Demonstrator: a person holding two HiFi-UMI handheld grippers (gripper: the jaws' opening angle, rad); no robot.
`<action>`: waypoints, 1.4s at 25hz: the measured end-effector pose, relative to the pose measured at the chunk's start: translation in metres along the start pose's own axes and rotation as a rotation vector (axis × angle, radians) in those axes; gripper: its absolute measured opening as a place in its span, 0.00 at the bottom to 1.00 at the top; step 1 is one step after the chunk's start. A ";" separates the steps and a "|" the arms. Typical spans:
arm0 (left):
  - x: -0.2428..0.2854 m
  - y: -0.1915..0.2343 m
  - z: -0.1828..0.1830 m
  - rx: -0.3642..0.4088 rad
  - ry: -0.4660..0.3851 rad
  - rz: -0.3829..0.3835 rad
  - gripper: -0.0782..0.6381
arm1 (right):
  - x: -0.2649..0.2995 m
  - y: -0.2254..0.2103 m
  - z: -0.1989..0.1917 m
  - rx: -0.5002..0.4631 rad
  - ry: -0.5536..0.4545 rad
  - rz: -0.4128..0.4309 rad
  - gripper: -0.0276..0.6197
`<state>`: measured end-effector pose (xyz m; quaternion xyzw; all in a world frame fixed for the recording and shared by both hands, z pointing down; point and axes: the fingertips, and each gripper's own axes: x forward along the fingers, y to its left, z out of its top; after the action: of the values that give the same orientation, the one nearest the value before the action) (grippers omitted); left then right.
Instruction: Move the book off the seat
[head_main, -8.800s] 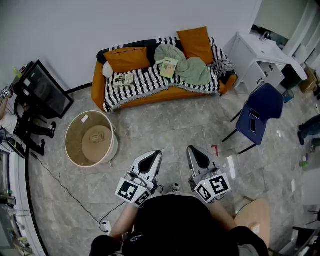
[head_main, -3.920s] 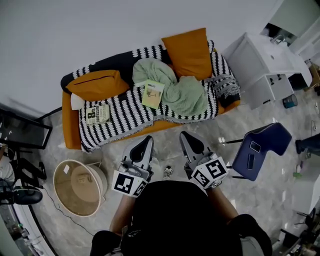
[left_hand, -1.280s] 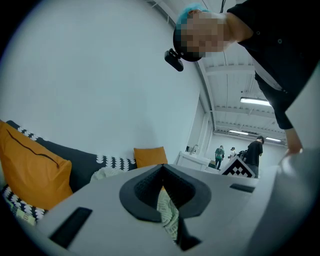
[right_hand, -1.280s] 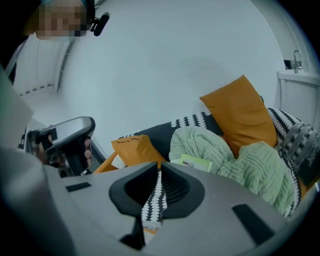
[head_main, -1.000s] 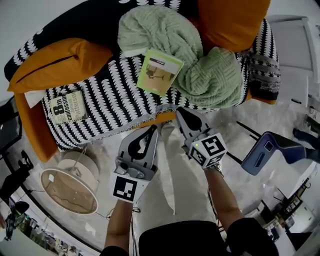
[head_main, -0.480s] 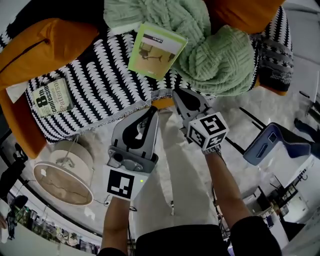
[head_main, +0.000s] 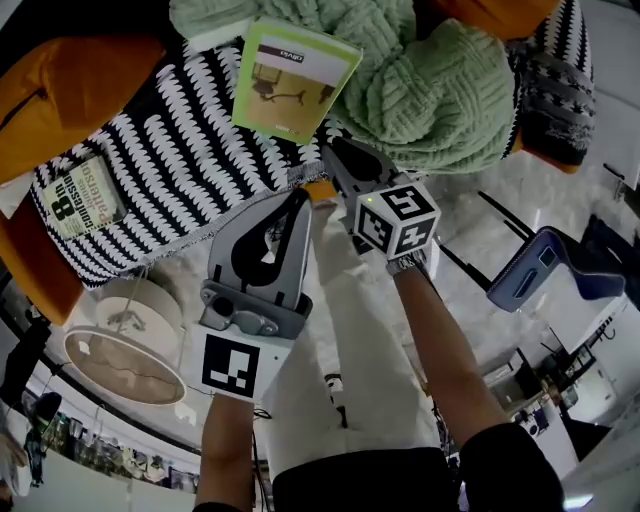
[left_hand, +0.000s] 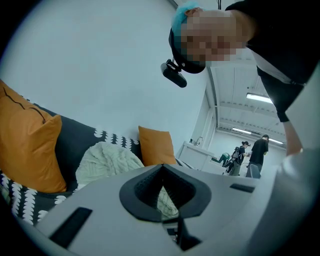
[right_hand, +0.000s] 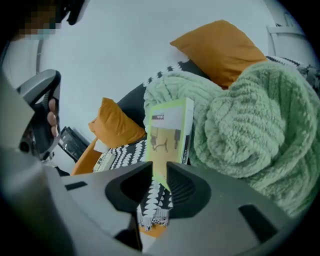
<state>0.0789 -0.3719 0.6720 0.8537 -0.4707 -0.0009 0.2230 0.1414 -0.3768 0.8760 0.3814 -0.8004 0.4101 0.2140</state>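
1. The thin book with a lime-green cover (head_main: 290, 80) is on the seat of the orange sofa (head_main: 30, 265). Its near corner rests on the black-and-white patterned throw (head_main: 170, 170), and its far right side leans on the pale green chunky-knit blanket (head_main: 430, 70). It sits tilted, not flat, so the near edge looks free to pinch.
2. The right claw (head_main: 335, 158) is just near of that edge and angled down at it. In the right gripper view the book (right_hand: 167, 142) lines up with the gap in the claw (right_hand: 157, 185).
3. The right jaws have just been opening. They are slightly spread with nothing between them, and the book lies beyond the tips, apparently untouched. A narrow gap suits a thin cover, so this reads as setup for an edge grab.
4. The left claw (head_main: 298, 200) is pressed together and empty. It sits at the sofa's front edge, left of the right claw, and points over the seat rather than at the book. It is probably just parked.
5. A cream paperback with a big 8 on it (head_main: 75, 195) lies far left on the throw, below the orange cushion (head_main: 70, 85) and well apart from both claws. The right claw's aim suggests the green book is the target.
6. Risk: the blanket touches the book and may drag along with it, and a one-corner pinch may let the book swing.
7. A round beige basket (head_main: 125, 350) stands on the floor to the near left. It is a possible drop spot, though the task names none.
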 end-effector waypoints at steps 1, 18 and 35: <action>0.001 0.002 0.003 0.005 0.000 -0.002 0.12 | 0.006 -0.001 -0.002 0.015 0.008 0.004 0.20; 0.011 0.020 -0.006 -0.026 0.025 0.026 0.12 | 0.081 -0.036 -0.011 0.053 0.051 -0.025 0.46; 0.010 0.030 -0.005 -0.017 0.039 0.070 0.12 | 0.088 -0.014 0.019 0.023 -0.022 0.167 0.47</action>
<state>0.0619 -0.3917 0.6901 0.8346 -0.4958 0.0193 0.2393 0.0975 -0.4361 0.9293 0.3203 -0.8270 0.4314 0.1656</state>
